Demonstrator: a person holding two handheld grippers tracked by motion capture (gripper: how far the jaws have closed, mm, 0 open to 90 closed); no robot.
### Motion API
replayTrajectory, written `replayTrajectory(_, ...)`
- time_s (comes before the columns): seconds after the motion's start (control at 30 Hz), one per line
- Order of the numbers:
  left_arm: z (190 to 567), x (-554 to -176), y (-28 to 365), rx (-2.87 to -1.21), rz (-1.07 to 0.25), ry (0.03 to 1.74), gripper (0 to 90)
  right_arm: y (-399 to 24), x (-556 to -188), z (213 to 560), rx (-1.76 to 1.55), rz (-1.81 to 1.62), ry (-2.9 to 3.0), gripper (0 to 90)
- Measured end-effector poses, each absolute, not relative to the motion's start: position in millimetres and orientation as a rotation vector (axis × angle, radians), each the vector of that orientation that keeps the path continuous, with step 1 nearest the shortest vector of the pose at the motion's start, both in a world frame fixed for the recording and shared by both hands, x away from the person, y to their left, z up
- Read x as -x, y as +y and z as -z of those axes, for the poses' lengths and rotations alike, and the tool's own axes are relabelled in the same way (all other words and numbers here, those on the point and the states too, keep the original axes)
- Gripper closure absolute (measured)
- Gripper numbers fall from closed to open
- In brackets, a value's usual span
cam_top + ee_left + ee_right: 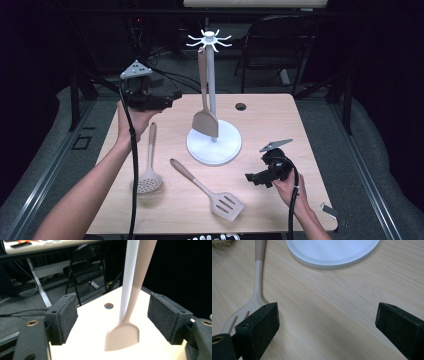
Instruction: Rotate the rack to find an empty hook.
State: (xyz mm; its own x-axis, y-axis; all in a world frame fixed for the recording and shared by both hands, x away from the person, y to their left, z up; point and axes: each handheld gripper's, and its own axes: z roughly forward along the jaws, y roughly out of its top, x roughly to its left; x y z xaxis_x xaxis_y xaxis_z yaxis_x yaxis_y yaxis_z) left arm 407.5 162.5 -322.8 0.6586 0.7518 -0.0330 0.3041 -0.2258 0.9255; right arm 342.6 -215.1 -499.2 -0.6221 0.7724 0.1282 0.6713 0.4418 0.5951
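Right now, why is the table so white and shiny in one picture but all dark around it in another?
In the left gripper view the table glares almost white, washing out its wood grain, and the hanging spatula looks a bit soft. In the high view the room behind is nearly black and the utensil stand casts a faint shadow. In the right gripper view the grain is sharp, evenly lit.

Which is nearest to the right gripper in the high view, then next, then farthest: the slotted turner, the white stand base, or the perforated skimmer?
From the right gripper:
1. Slotted turner, lying just to its left, nearer the person.
2. White stand base, farther back at the table's middle.
3. Perforated skimmer, on the table's left side.
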Motion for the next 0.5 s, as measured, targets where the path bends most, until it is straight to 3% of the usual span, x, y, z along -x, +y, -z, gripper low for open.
replayTrajectory(0.23,352.1,-399.8,169.2,-1.844,-0.497,0.875,16.0,-213.3,-342.0,499.7,-1.28,-0.927,2.522,4.8)
replayTrajectory(0.5,381.7,-391.8,176.1,-1.881,-0.453,0.905,13.6,-211.9,-340.6,498.8,-1.267,-0.933,2.53,5.1)
